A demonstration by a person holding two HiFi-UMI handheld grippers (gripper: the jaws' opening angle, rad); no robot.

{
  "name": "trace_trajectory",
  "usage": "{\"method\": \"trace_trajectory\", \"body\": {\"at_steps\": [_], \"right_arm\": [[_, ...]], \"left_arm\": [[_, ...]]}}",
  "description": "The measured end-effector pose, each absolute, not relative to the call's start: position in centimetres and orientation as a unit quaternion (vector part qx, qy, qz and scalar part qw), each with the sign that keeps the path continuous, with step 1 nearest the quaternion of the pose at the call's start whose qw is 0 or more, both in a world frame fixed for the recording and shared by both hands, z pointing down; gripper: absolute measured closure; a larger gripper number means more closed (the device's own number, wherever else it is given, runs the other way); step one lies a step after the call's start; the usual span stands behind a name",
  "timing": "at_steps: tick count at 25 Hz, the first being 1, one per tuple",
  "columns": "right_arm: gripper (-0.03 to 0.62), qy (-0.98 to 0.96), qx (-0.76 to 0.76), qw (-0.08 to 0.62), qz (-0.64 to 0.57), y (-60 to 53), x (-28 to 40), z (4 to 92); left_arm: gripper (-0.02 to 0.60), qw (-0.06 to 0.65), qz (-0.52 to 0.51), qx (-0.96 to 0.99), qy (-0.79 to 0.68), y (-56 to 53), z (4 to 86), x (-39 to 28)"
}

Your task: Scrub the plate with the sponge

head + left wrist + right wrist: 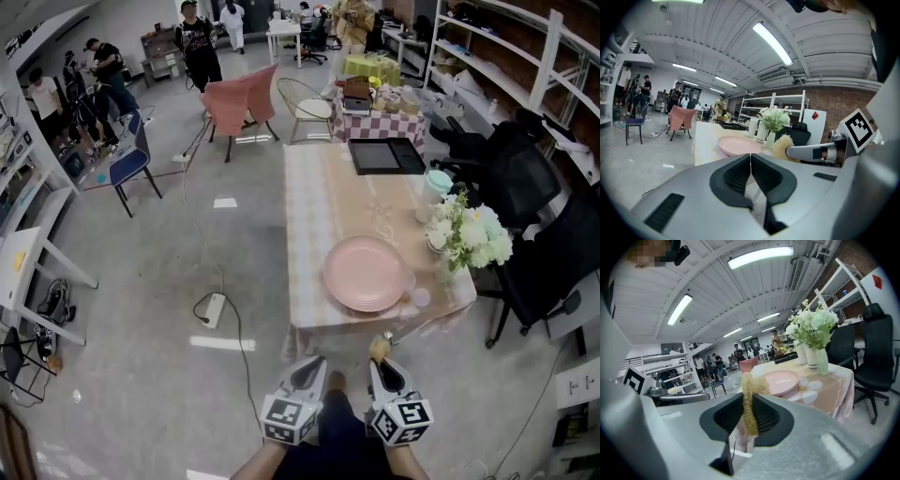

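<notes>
Plate (364, 273) sits on the table (319, 187), just ahead of both grippers, untouched. Right gripper (382, 367) pinches the sponge (751, 385), a thin, scrubby one by the look of it. Left gripper (750, 171) is closed on nothing. The risk is that, with nothing steadying it, scrubbing could skid the plate off the near edge.

Pink plate (365, 273) on table (373, 214); yellow sponge (379, 350) in right tool (749, 400)

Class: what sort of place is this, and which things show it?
Probably a lab or workshop, not a home: open shelving, a power strip on the bare floor, office chairs.
</notes>
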State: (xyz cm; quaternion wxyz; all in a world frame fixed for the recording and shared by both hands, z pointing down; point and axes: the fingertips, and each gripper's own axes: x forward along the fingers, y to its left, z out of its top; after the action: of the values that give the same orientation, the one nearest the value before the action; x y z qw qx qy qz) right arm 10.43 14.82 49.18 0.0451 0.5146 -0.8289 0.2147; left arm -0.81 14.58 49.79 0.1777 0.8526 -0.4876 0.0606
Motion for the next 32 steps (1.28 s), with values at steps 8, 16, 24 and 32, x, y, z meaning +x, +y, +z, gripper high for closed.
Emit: {"method": "trace_trajectory", "body": {"at_steps": [8, 16, 24, 32], "right_arm": [[0.536, -0.842, 0.496, 0.054, 0.206, 7.9, 10.1, 48.4], [0.536, -0.85, 0.485, 0.063, 0.197, 1.3, 10.9, 48.2], [0.536, -0.856, 0.474, 0.074, 0.196, -4.0, 12.1, 48.8], [0.536, -0.872, 0.444, 0.098, 0.18, -7.5, 11.2, 49.0]], "left_arm": [[0.569, 0.181, 0.052, 0.843, -0.505, 8.1, 49.1, -1.1], [0.569, 0.18, 0.057, 0.837, -0.514, 1.6, 49.2, -0.7], [0.569, 0.177, 0.066, 0.835, -0.516, -3.7, 50.0, 0.1], [0.569, 0.182, 0.066, 0.827, -0.527, -7.2, 49.8, 0.0]]}}
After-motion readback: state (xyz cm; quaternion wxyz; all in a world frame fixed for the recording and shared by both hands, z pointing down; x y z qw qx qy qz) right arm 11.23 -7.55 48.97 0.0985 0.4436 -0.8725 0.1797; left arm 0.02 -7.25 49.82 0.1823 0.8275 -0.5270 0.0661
